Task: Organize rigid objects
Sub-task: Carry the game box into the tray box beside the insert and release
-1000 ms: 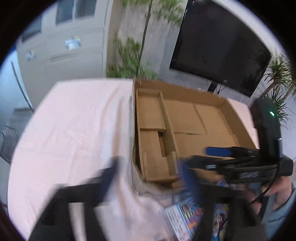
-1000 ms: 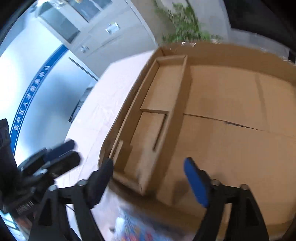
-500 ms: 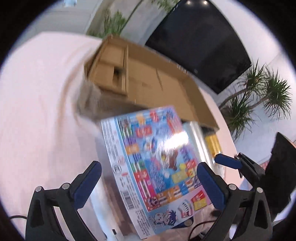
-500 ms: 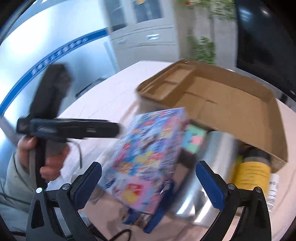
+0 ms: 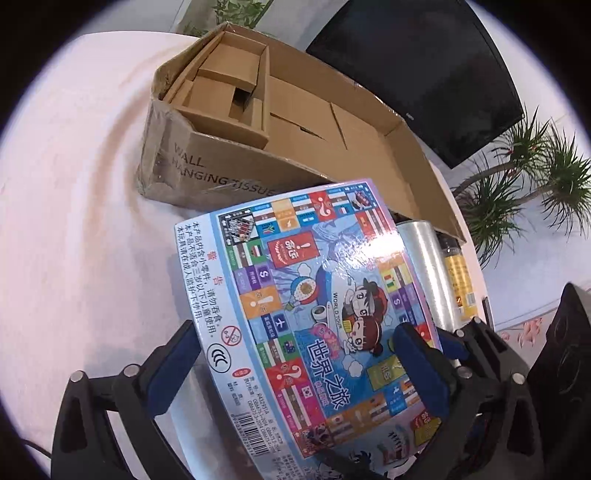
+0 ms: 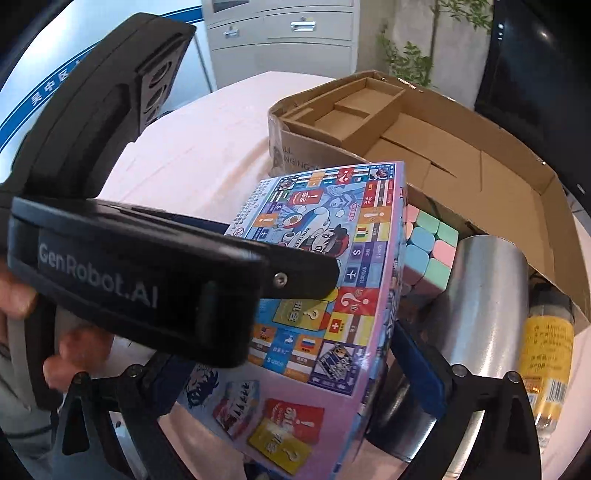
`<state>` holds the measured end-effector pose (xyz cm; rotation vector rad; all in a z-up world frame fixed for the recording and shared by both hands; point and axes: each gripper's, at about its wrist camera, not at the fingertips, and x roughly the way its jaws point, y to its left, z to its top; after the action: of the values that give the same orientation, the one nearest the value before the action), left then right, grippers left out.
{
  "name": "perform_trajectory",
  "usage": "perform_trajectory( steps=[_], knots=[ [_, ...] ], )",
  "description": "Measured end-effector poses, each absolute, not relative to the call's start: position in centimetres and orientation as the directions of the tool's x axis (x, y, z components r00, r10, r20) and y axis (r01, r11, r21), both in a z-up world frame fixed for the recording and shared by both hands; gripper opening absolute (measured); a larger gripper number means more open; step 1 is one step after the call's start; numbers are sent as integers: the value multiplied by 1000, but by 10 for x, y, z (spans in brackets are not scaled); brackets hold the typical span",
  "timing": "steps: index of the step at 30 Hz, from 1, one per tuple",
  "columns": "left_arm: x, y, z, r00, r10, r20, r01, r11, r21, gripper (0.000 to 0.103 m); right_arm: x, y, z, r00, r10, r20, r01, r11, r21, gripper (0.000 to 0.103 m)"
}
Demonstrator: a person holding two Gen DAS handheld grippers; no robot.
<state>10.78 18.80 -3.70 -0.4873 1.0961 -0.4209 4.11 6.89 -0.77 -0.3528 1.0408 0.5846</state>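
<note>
A colourful board game box (image 5: pixel 317 306) lies on the pink table in front of an open cardboard box (image 5: pixel 303 122). My left gripper (image 5: pixel 295 365) has its blue fingers on both sides of the game box, one finger (image 5: pixel 421 365) over its top face. My right gripper (image 6: pixel 295 365) straddles the same game box (image 6: pixel 325 280) from the other end, fingers (image 6: pixel 417 365) wide apart. The left gripper's black body (image 6: pixel 147 266) crosses the right wrist view. A pastel cube (image 6: pixel 428 251), a roll of clear film (image 6: pixel 484 302) and a yellow bottle (image 6: pixel 546 350) lie beside the game box.
The cardboard box (image 6: pixel 461 155) holds a smaller cardboard insert tray (image 6: pixel 354 107) at its left end. A dark screen (image 5: pixel 417 70) and potted plants (image 5: pixel 517 192) stand behind the table. Grey cabinets (image 6: pixel 284 33) stand at the back.
Both grippers swung down from the cardboard box to the game box and closed in around it. The left fingers have narrowed onto the game box.
</note>
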Motion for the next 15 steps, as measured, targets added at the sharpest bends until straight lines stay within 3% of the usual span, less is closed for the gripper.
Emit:
perform_trajectory(
  steps=[3,9,15],
  knots=[
    [99,193,-26,459,-526,-716,87,829,-552,88,40,69,-9,412,289,-864,-581,814,-5,99],
    [85,177,39,620,-498,-607,236,855,-461,88,39,56,20,518,340,-785,-539,842,9,89],
    [109,163,76,662,-480,-576,273,870,-411,88,64,33,57,579,396,-713,-500,863,72,82]
  ],
)
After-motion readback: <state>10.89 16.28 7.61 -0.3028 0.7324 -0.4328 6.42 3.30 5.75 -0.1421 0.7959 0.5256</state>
